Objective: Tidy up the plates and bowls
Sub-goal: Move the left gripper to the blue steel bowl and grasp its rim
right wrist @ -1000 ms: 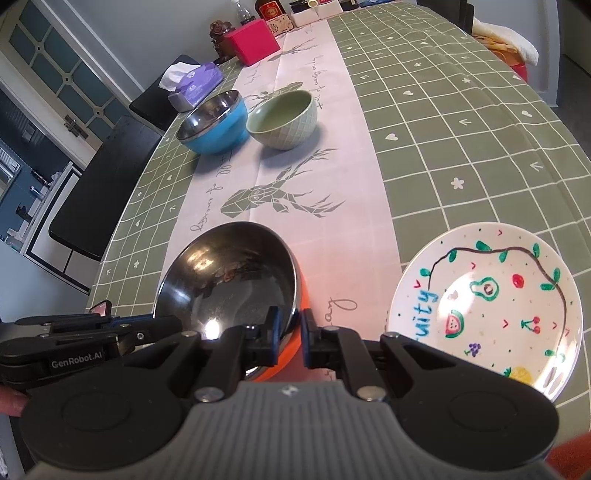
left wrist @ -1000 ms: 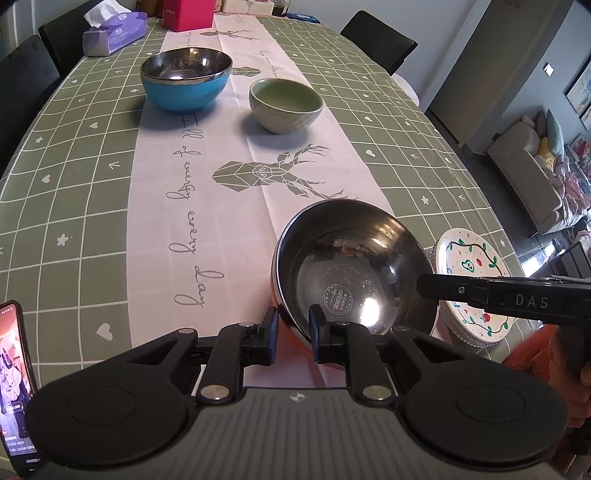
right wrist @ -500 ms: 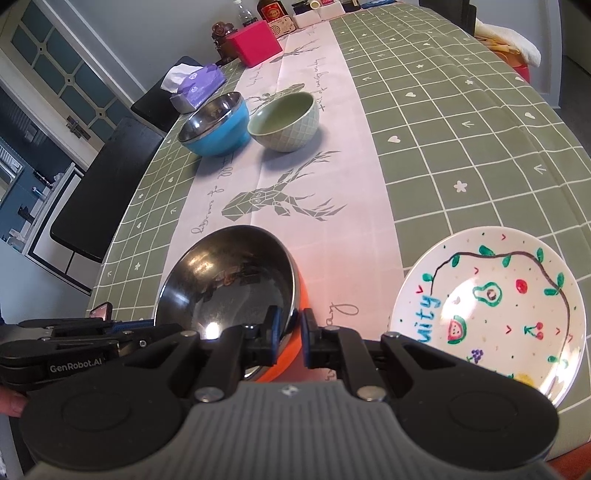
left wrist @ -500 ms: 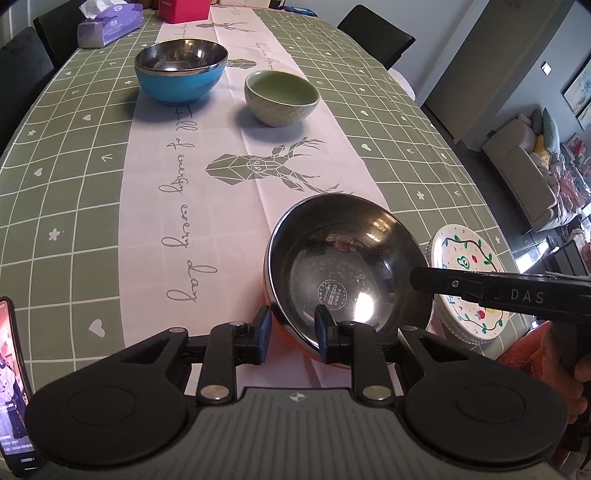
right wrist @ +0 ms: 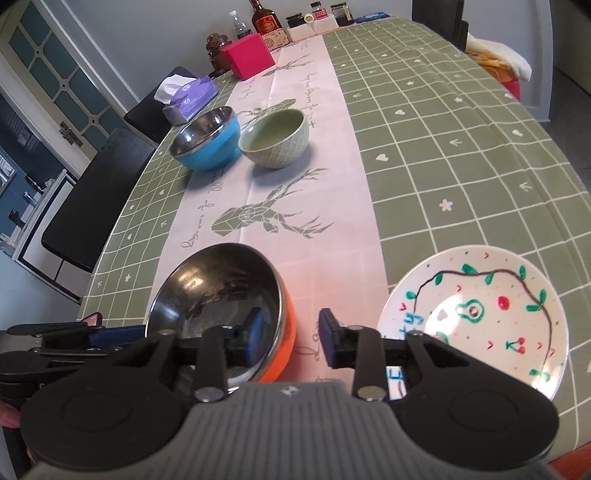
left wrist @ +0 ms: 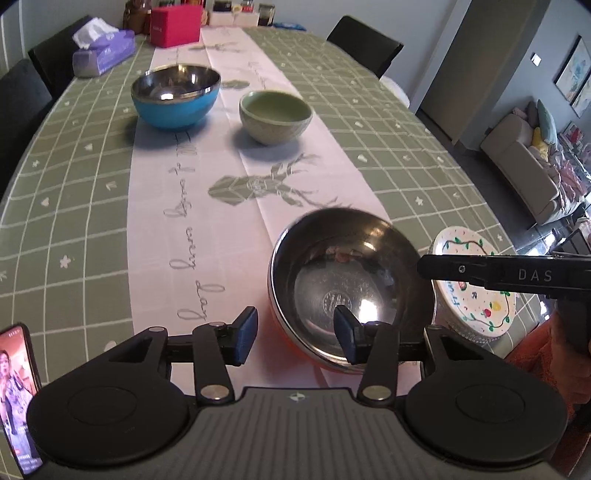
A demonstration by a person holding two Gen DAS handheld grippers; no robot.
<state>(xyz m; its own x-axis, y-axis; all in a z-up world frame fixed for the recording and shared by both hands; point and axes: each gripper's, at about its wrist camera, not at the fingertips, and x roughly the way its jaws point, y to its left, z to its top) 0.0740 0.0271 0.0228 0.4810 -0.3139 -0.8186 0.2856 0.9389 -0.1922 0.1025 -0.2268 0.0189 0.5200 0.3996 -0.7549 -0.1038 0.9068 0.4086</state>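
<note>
An orange bowl with a steel inside (left wrist: 351,280) (right wrist: 221,295) rests on the white runner near the table's front edge. My left gripper (left wrist: 293,334) is open, its jaws astride the bowl's near rim without pressing it. My right gripper (right wrist: 291,334) is open too, astride the bowl's right rim. A painted fruit plate (left wrist: 476,284) (right wrist: 476,317) lies to the right of the bowl. A blue steel-lined bowl (left wrist: 175,96) (right wrist: 207,138) and a green ceramic bowl (left wrist: 275,116) (right wrist: 275,138) stand side by side farther up the runner.
A phone (left wrist: 16,398) lies at the front left table edge. A purple tissue box (left wrist: 103,51) (right wrist: 188,96), a pink box (left wrist: 175,26) (right wrist: 251,59) and jars stand at the far end. Black chairs (right wrist: 96,184) line the table's sides.
Both grippers were shut on the orange bowl's rim and have opened. The bowl now sits on the runner. The left camera has pulled back a little.
</note>
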